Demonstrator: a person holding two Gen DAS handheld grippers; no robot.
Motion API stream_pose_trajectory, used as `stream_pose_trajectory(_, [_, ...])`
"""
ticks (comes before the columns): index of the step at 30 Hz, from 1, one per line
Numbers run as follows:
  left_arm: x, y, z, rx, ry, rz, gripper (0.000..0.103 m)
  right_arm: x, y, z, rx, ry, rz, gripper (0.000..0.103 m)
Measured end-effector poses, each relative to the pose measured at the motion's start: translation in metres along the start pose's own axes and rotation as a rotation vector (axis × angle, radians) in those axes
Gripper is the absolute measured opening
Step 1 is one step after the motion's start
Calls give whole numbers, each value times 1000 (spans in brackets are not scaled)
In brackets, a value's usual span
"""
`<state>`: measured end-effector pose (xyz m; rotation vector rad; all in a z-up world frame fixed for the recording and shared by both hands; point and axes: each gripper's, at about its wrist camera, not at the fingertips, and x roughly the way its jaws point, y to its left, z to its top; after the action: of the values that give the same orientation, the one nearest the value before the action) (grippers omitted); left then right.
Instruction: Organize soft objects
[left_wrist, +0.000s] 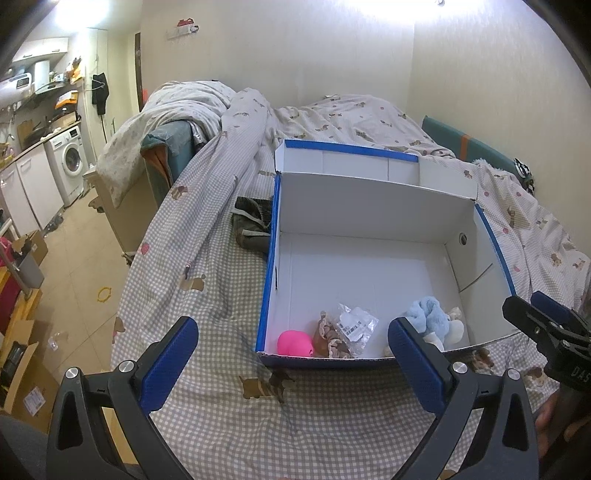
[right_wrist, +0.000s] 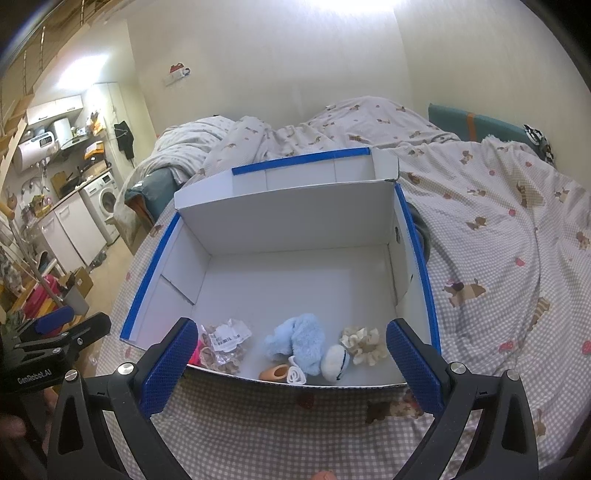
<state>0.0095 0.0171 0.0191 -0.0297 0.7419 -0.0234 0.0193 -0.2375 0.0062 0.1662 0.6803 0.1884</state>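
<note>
Both the left gripper (left_wrist: 291, 354) and right gripper (right_wrist: 291, 354) hover wide open and empty before the white blue-edged cardboard box (right_wrist: 295, 218) on the bed. To lift the fluffy pale-blue plush toy (right_wrist: 297, 341) cleanly, the right one should probably descend over its bulk and pinch deep.

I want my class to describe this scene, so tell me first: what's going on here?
A person holds a two-finger tool in each hand over a bed, both open and empty. The left tool and right tool face an open white box with blue edges. Along its near wall already lie a pink toy, a plastic packet, a blue plush and a cream scrunchie.
</note>
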Motion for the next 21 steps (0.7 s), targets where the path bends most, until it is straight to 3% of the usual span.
stream_pose_trajectory(21, [3, 3, 0, -11, 14, -1, 103, 3, -1, 1, -11, 13, -12, 103])
